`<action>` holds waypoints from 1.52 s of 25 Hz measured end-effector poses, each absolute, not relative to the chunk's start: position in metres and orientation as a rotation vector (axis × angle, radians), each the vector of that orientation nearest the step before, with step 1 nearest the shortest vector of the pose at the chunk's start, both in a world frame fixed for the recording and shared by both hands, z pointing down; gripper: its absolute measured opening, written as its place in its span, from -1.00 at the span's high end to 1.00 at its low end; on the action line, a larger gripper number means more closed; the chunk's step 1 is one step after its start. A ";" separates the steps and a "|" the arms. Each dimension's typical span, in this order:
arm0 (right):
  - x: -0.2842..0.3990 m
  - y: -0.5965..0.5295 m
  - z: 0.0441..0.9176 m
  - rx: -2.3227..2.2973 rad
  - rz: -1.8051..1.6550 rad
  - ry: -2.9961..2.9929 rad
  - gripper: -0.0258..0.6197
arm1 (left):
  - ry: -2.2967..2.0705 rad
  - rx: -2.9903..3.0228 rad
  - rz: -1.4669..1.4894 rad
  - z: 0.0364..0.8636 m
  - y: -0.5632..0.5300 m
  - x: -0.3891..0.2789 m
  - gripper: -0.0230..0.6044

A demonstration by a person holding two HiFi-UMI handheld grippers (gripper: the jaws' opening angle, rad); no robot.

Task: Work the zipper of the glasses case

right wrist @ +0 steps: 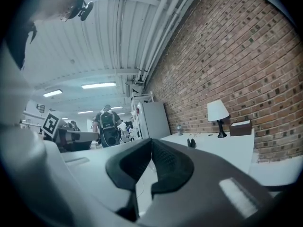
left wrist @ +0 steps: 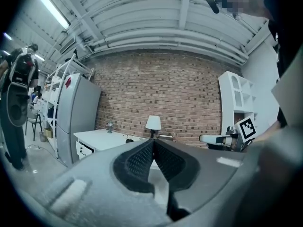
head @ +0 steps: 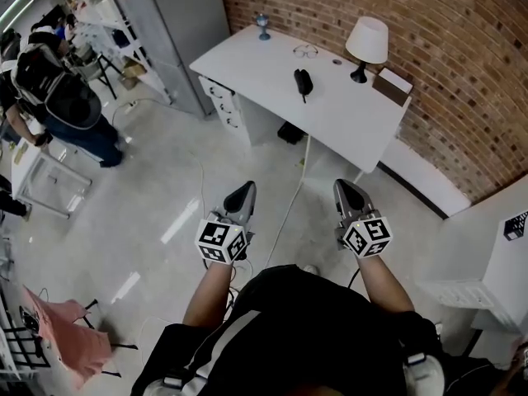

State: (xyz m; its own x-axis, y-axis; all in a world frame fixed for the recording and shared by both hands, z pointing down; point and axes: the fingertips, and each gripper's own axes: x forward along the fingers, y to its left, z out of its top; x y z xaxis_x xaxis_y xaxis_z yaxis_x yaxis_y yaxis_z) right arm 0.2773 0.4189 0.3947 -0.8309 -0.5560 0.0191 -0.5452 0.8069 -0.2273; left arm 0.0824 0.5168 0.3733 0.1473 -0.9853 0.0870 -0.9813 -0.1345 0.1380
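The black glasses case (head: 303,82) lies on the white desk (head: 272,64) across the room, far ahead of both grippers; in the right gripper view the case (right wrist: 191,143) is a small dark shape on the desktop. My left gripper (head: 245,190) and right gripper (head: 347,186) are held side by side over the floor, pointing level toward the desk. Both are shut with nothing between the jaws. The left gripper (left wrist: 153,141) and the right gripper (right wrist: 151,140) each show their pads pressed together.
On the desk are a pair of eyeglasses (head: 305,51), a white lamp (head: 367,46), a box (head: 393,85) and a small goblet (head: 263,26). A cable (head: 289,213) runs across the floor. A person with a backpack (head: 49,89) stands at the left. White shelving (head: 503,262) is at the right.
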 end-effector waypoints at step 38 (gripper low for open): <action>0.335 0.279 0.415 -1.025 -0.369 2.906 -0.52 | -1.999 2.123 0.009 0.413 0.369 0.103 -0.62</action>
State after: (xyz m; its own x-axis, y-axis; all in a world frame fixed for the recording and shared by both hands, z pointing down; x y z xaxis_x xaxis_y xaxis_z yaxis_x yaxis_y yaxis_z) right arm 0.3346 0.2789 0.4151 -0.7811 -0.6229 0.0432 -0.6140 0.7536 -0.2347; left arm 0.1034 0.3692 0.4128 0.0719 -0.9848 0.1581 -0.9862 -0.0465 0.1586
